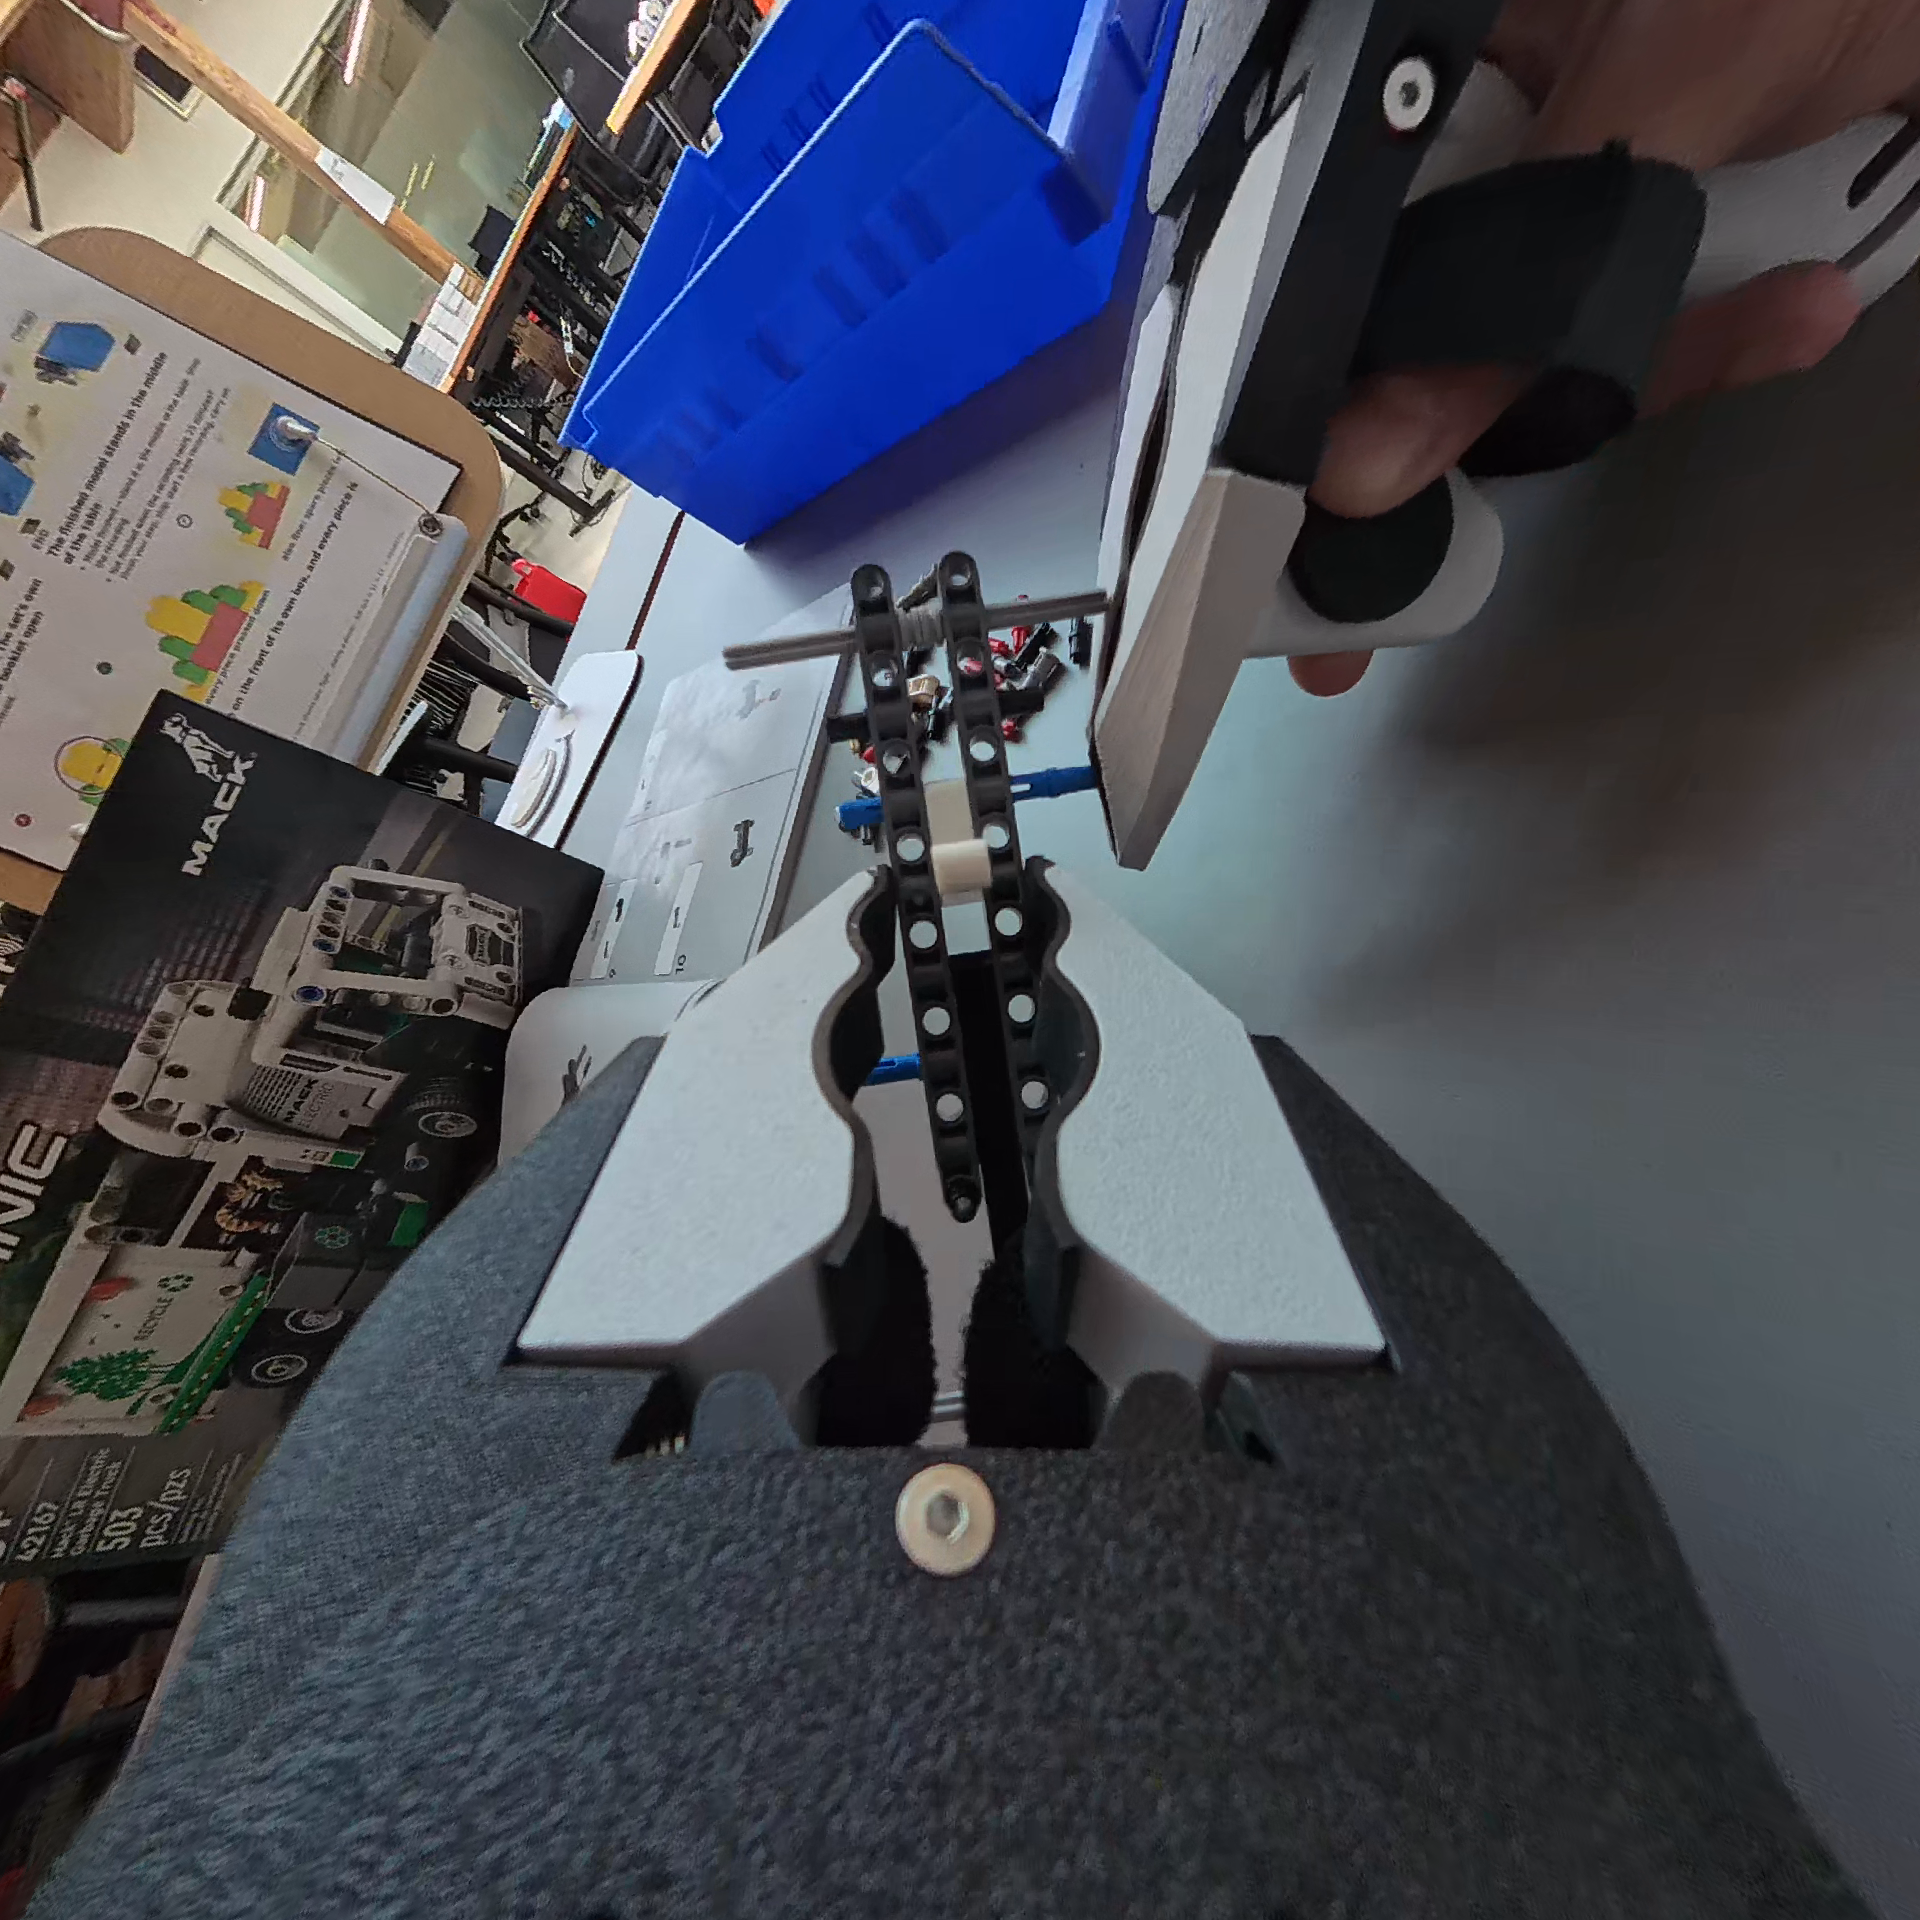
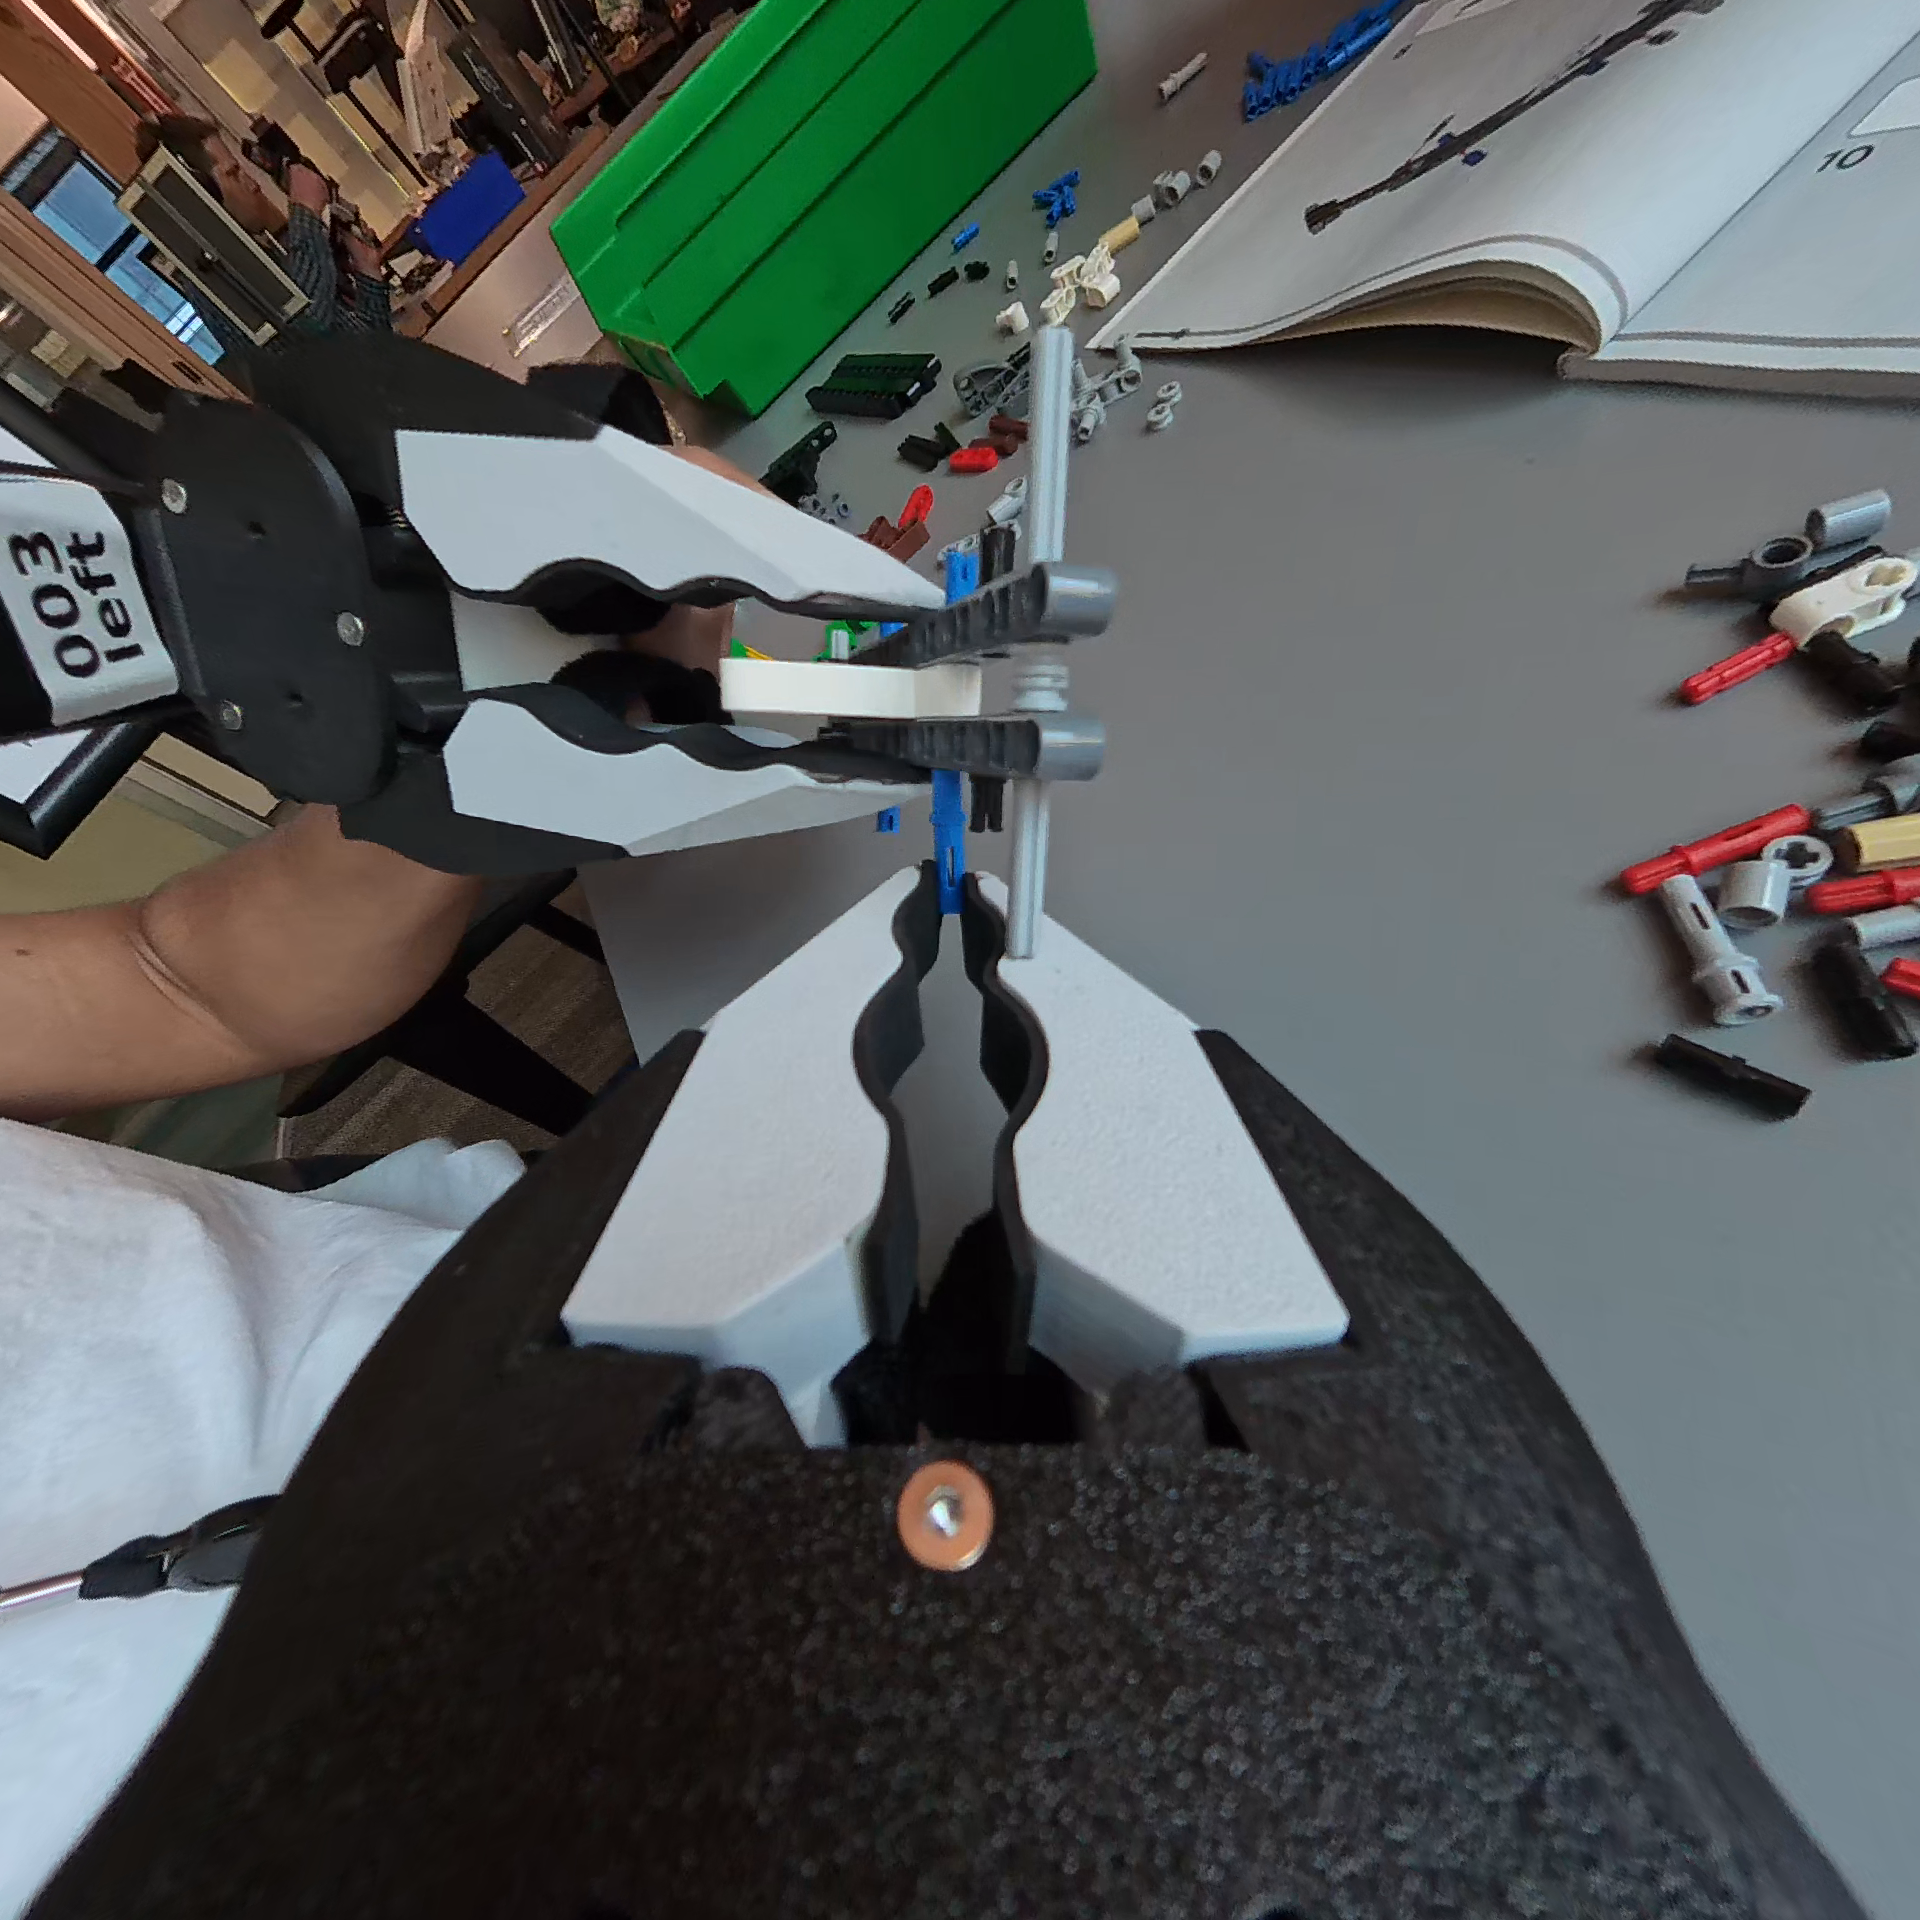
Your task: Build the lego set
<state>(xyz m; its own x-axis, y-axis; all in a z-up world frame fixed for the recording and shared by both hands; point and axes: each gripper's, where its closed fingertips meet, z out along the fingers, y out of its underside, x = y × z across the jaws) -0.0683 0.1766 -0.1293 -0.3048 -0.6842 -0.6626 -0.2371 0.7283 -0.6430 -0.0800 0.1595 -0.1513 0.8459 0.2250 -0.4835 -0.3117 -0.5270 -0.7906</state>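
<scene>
Holding the beam assembly (image 1: pixel 951 883) aloft over the tabletop (image 2: pixel 1403 727), my left gripper (image 2: pixel 925 696) is clamped across its two black beams. My right gripper (image 2: pixel 943 883) pinches the blue pin (image 2: pixel 948 831). Light, rigid, but joints may twist; I'd grip the beams, not the grey axle (image 2: pixel 1044 582).

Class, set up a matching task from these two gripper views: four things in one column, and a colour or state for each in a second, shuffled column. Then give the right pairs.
Things
1. left gripper
2. right gripper
3. storage bin in the right wrist view
4. instruction booklet

States
A. lies open on the table
B. green
C. shut on the black beam assembly
D. shut on the tip of a blue pin

Pairs: 1-C, 2-D, 3-B, 4-A
</scene>
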